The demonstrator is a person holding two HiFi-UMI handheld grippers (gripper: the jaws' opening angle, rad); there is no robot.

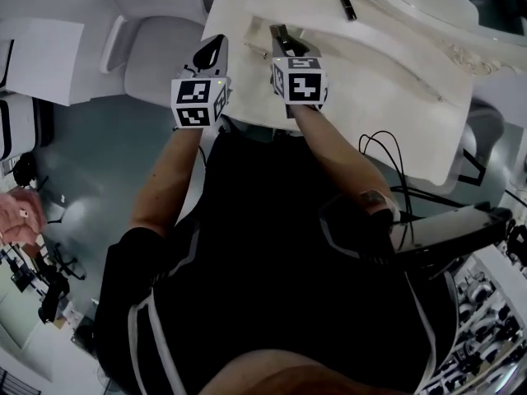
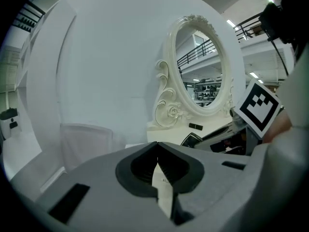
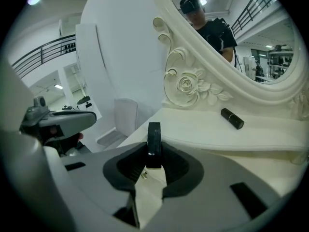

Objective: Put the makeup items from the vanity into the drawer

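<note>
My right gripper (image 3: 154,151) is shut on a slim black makeup stick (image 3: 154,133), which stands upright out of the jaw tips. In the head view this gripper (image 1: 281,34) hovers over the front left part of the white vanity top (image 1: 387,81). A black lipstick tube (image 3: 232,118) lies on the raised shelf under the mirror (image 3: 241,37), also visible as the lipstick tube (image 1: 348,6) from above. My left gripper (image 2: 157,144) is shut with nothing in it and is held beside the right one, at the vanity's left edge (image 1: 216,48).
A white upholstered chair (image 1: 160,56) stands left of the vanity, low in front of the left gripper (image 2: 82,144). The ornate carved mirror frame (image 2: 166,105) rises at the back. Black cables (image 1: 387,159) hang by the vanity's right side. White wall panels stand behind.
</note>
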